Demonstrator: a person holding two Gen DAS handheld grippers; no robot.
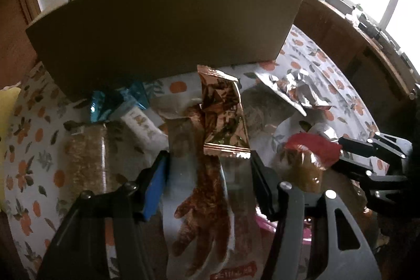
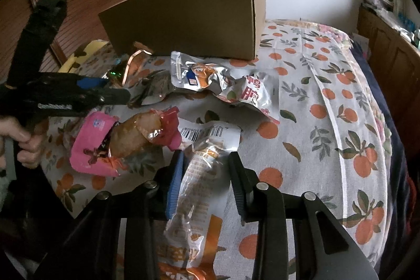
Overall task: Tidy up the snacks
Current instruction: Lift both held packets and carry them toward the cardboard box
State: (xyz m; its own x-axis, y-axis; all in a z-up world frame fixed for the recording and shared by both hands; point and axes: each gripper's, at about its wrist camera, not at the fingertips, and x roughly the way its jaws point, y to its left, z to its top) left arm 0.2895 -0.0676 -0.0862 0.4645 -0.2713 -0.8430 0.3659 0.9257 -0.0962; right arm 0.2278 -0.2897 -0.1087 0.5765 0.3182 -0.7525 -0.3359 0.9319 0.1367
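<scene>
My left gripper (image 1: pixel 209 152) stands open over a clear packet with a brown chicken foot (image 1: pixel 204 204), which lies between its jaws with its edges close to the pads. A copper foil packet (image 1: pixel 223 117) lies just beyond the fingertips. My right gripper (image 2: pixel 206 159) is shut on a crumpled white and orange packet (image 2: pixel 199 190) whose barcode end sticks out past the fingertips. Beside it lie a red-topped packet with brown content (image 2: pixel 147 133) and a pink packet (image 2: pixel 92 146). A brown cardboard box (image 2: pixel 197 17) stands behind the snacks.
An orange-print cloth (image 2: pixel 315 122) covers the table. Silver packets (image 2: pixel 210 78) lie in front of the box; a blue packet (image 1: pixel 118 101) and a clear packet of brown grains (image 1: pixel 86 162) lie at the left. A hand (image 2: pixel 23 138) holds the left gripper (image 2: pixel 126 96). A wooden cabinet (image 2: pixel 388 57) stands right.
</scene>
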